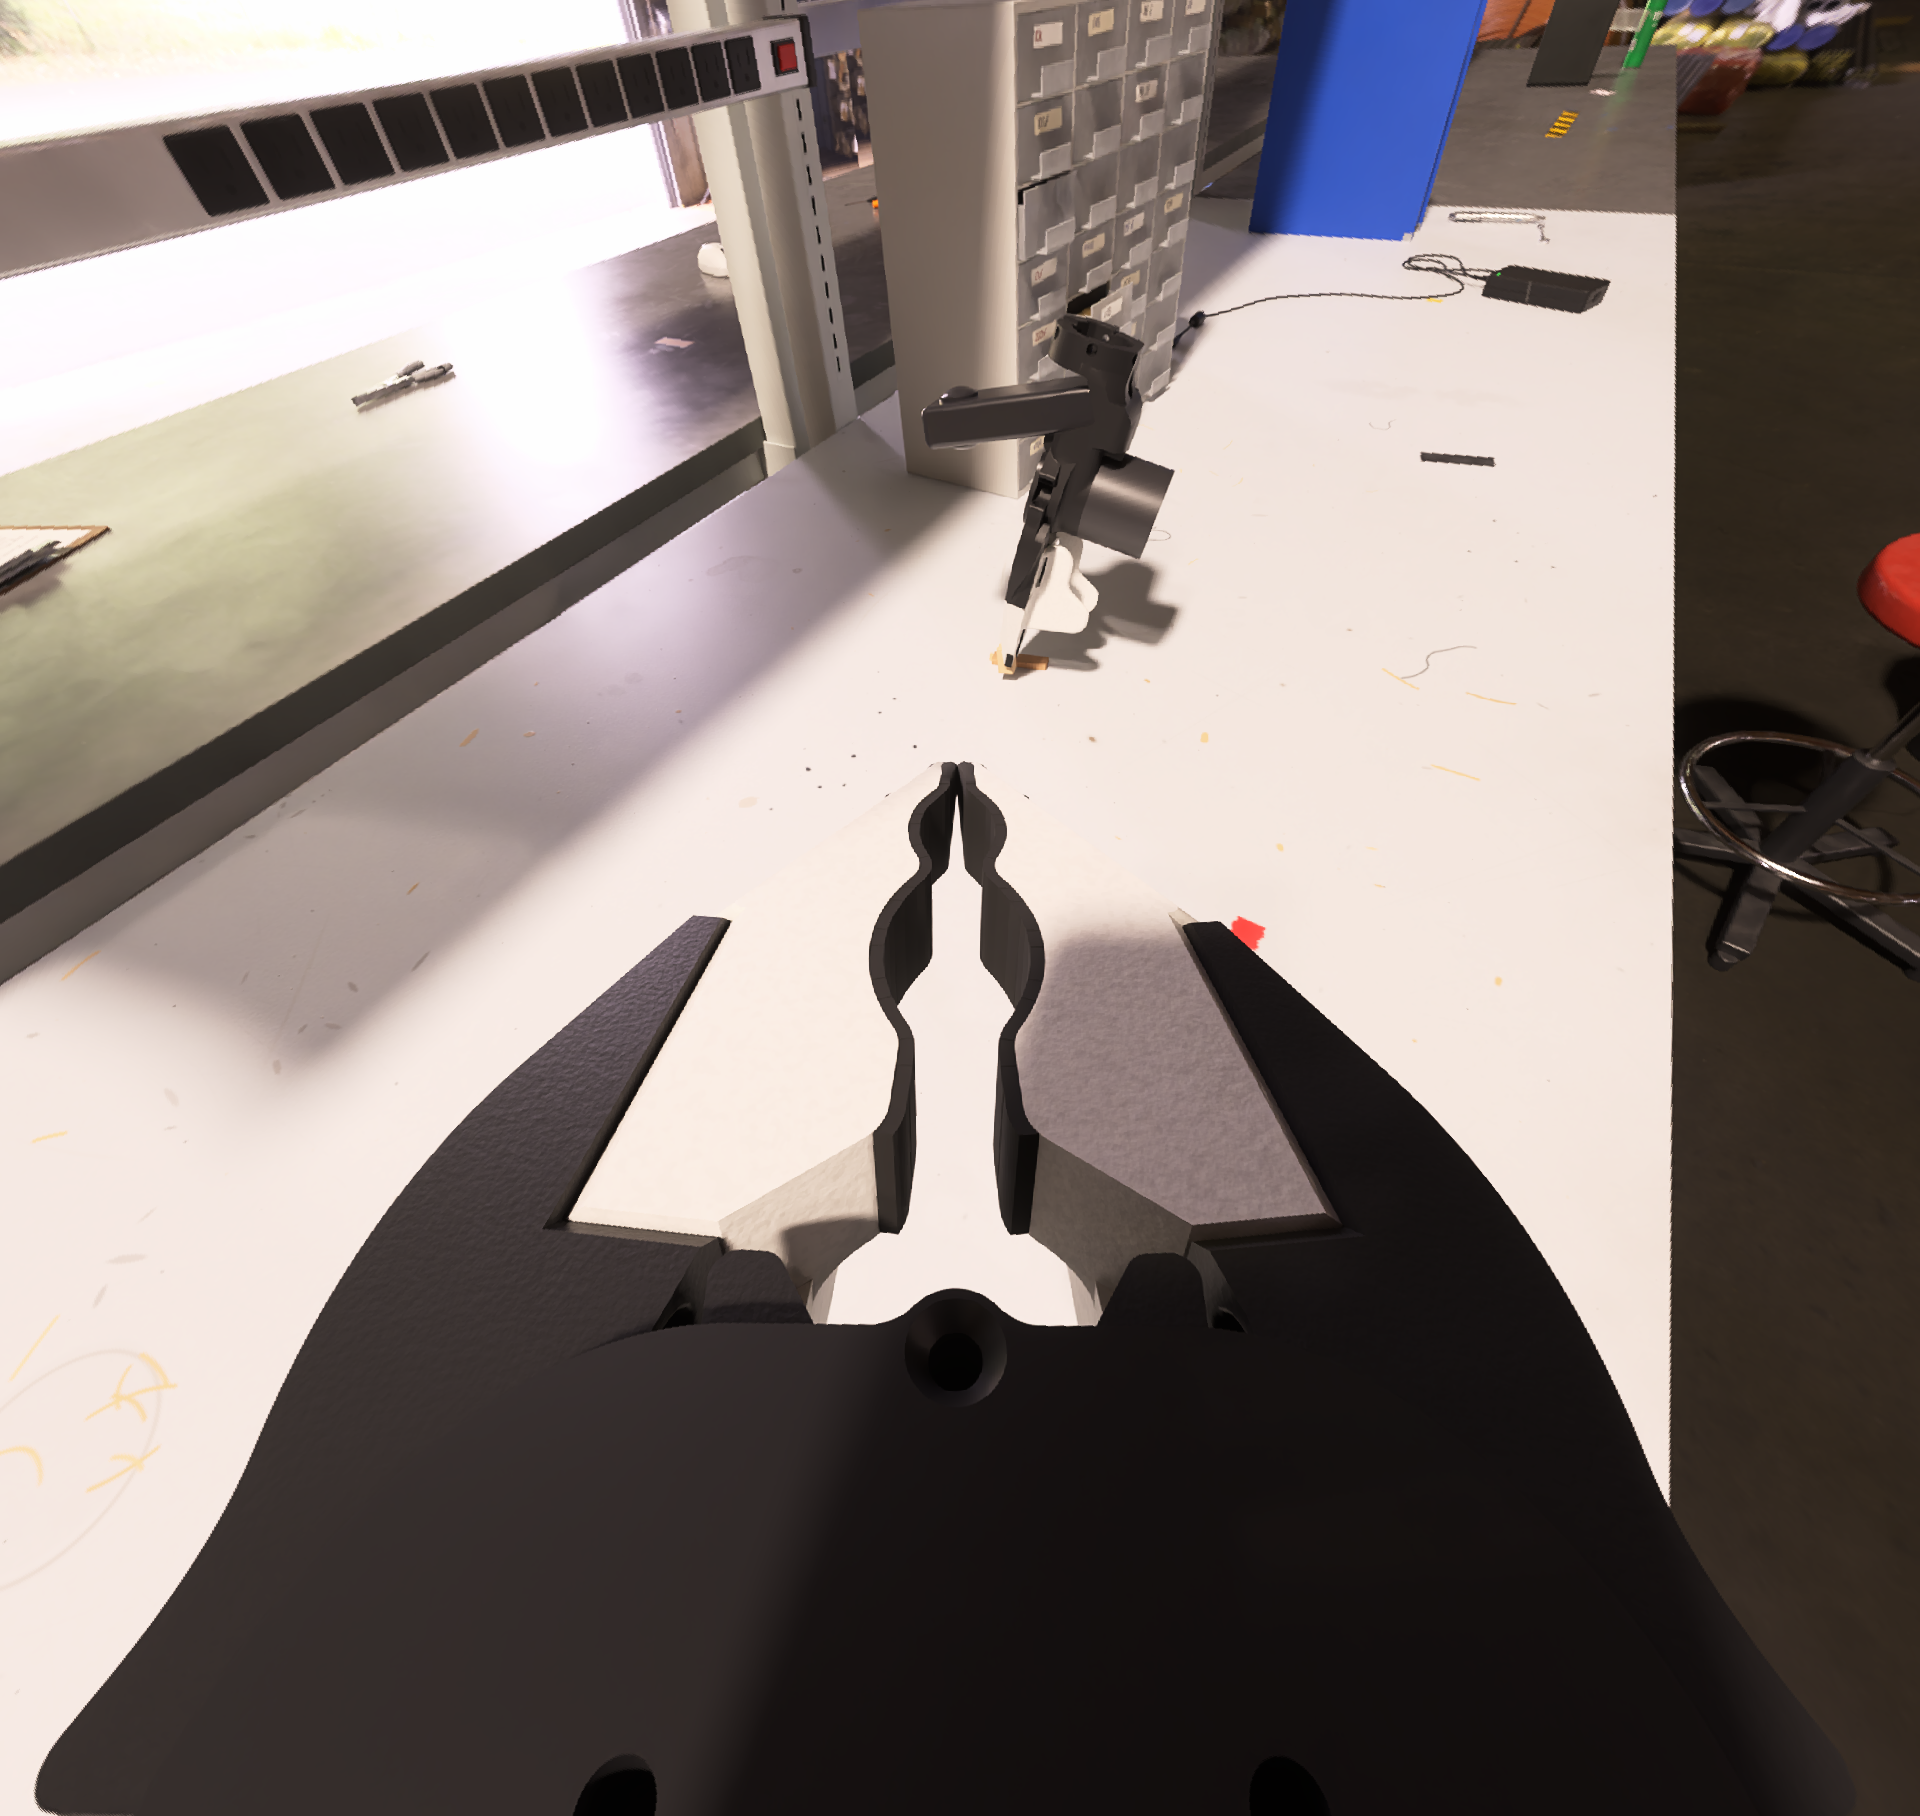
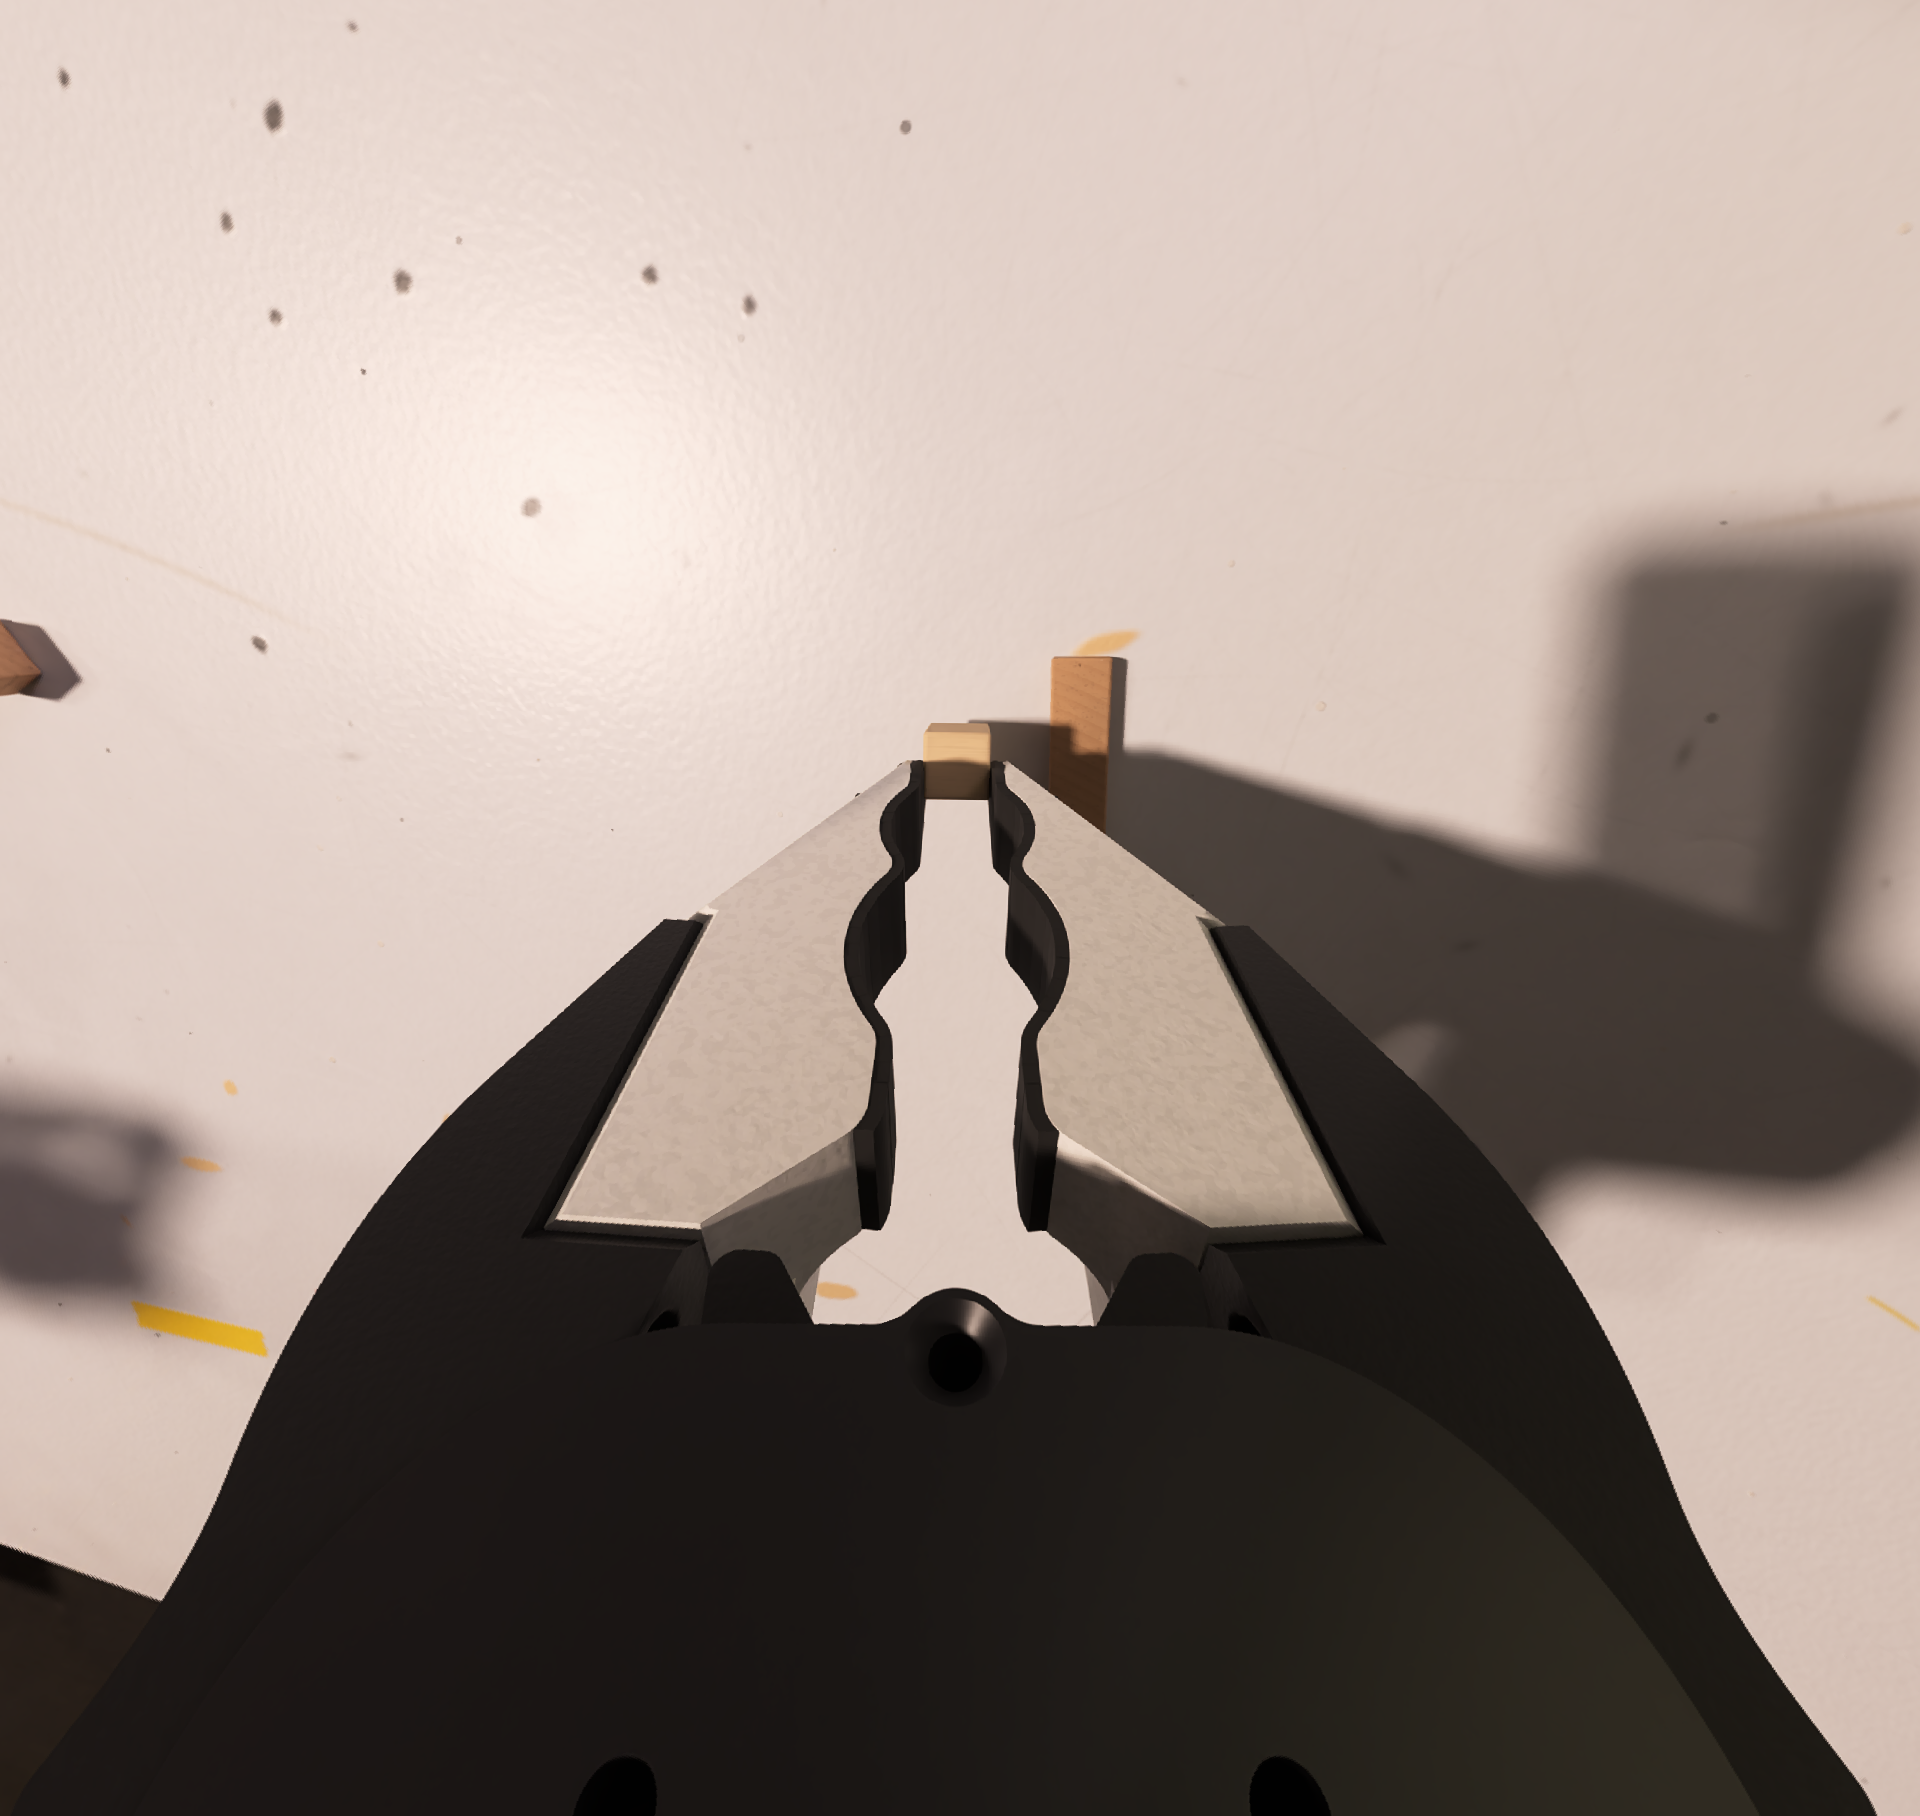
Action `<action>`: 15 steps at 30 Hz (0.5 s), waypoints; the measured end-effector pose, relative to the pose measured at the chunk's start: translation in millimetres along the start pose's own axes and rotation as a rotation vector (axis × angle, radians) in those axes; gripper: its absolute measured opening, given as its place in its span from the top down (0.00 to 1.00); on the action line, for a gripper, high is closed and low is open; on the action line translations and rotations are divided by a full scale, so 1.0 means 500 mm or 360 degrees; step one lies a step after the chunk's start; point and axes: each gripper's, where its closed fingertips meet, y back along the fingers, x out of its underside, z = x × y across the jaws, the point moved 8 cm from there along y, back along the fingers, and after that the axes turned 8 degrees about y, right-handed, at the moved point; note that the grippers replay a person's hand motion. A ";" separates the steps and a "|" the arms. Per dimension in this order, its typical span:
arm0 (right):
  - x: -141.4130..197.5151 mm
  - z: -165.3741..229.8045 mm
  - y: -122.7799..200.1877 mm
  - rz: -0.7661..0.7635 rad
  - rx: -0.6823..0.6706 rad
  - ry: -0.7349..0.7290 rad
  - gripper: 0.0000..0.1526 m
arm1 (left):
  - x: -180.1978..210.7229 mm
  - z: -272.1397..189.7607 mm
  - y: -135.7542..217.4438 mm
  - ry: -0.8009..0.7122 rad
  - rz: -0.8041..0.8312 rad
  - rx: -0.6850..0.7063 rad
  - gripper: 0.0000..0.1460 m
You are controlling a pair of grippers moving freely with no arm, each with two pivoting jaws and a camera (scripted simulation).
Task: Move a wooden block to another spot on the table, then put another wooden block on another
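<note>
The white desk (image 1: pixel 623 987) has lots of bare room in front of the left gripper (image 1: pixel 957 772), whose tips are pressed together. Farther on, the right gripper (image 1: pixel 1023 639) points down at the desk and stands in the way. Behind it a tall grey box of little drawers (image 1: pixel 1049 208) blocks the back. Down by the right gripper, a tall brown wooden block (image 2: pixel 1084 732) stands just beside the small pale wooden cube (image 2: pixel 955 758), so that side is tight. The other side is open.

left wrist: low, along table (image 1: pixel 1351 571) | right wrist: close, facing down
</note>
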 end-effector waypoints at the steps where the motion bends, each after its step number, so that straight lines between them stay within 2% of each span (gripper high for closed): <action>1: 0.001 0.001 -0.004 0.0003 -0.0008 0.0005 0.92 | 0.001 0.000 -0.002 0.0001 0.0006 0.0001 1.00; 6: 0.006 0.005 -0.014 -0.0064 -0.0098 0.0015 0.92 | 0.003 -0.001 -0.009 0.0002 0.0025 0.0013 1.00; 7: 0.007 0.006 -0.014 -0.0068 -0.0113 0.0019 0.83 | 0.004 -0.001 -0.009 0.0001 0.0027 0.0016 1.00; 9: 0.006 0.006 -0.007 -0.0067 -0.0115 0.0038 0.80 | 0.004 -0.001 -0.009 0.0001 0.0031 0.0019 1.00; 12: -0.012 0.011 0.046 -0.0252 0.0081 0.0163 0.78 | 0.002 -0.002 -0.005 0.0002 0.0024 0.0023 1.00; 15: -0.028 0.079 0.146 -0.0518 0.0255 0.0324 0.70 | -0.002 -0.004 0.002 -0.0008 0.0001 0.0015 1.00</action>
